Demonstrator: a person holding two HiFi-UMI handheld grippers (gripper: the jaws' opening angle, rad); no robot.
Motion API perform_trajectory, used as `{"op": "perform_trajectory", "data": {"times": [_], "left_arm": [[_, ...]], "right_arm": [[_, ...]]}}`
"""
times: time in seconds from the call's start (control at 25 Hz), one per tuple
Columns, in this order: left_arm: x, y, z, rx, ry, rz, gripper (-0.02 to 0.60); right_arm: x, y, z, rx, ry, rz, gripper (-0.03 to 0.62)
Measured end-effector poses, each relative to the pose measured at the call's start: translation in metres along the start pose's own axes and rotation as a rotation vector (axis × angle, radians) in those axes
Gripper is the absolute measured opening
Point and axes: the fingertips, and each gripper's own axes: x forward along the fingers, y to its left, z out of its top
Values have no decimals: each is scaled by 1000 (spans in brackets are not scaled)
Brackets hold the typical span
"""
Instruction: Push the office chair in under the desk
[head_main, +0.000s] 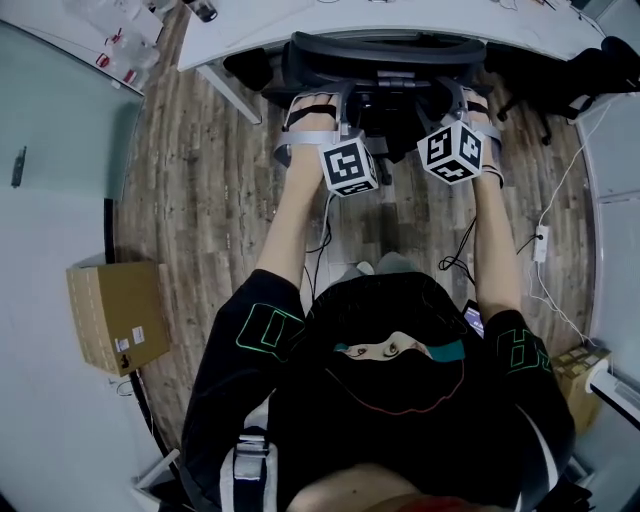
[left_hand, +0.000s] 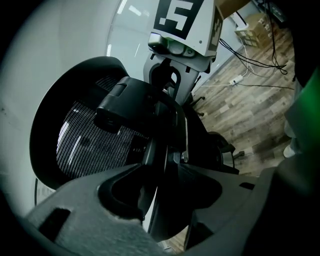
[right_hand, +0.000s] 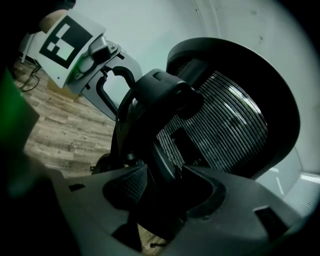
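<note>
Office chair (head_main: 385, 50) stands at the far edge of the head view, its backrest close up against the front edge of the white desk (head_main: 330, 25). The seat cannot be seen, so it is probably below the desktop already. By that reading most of the push is done. What looks left is at most a last short shove to bring the backrest right up to the desk, then letting go. How deep the seat really sits under the top cannot be told from above. The left gripper (left_hand: 160, 185) is clamped on a dark strut of the chair's back frame, which fills the gap between its jaws. The right gripper (right_hand: 165, 192) grasps the matching strut on the other side in the same way, with the mesh back (right_hand: 225, 125) rising beyond it. The chair faces the desk with its back turned to the person. The backrest's top rail runs crosswise, parallel to the desk's front edge, while the chair's long axis, along the spine of the back, stands upright over the wooden floor (head_main: 220, 200). The two grips sit on either side of that spine.
</note>
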Motion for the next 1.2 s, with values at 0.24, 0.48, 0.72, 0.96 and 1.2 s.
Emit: {"op": "perform_trajectory", "data": {"times": [0.24,0.48,0.72,0.96,1.2], "left_arm": [[39,17,-4,-14,-33,10,224],[80,37,-7,-8,-48,21,222],[121,55,-14,-4,-47,18,222],[164,74,-19,-9,-39,29,218],[206,93,-24,-10,-33,37,218]], "right_arm": [[36,-23,-5,3,15,3,209],[74,-48,-14,20,-3,-5,209],[111,-71,-21,27,-28,-16,210],[151,-96,-28,25,-48,-25,212],[189,-121,-36,33,-68,-38,213]]}}
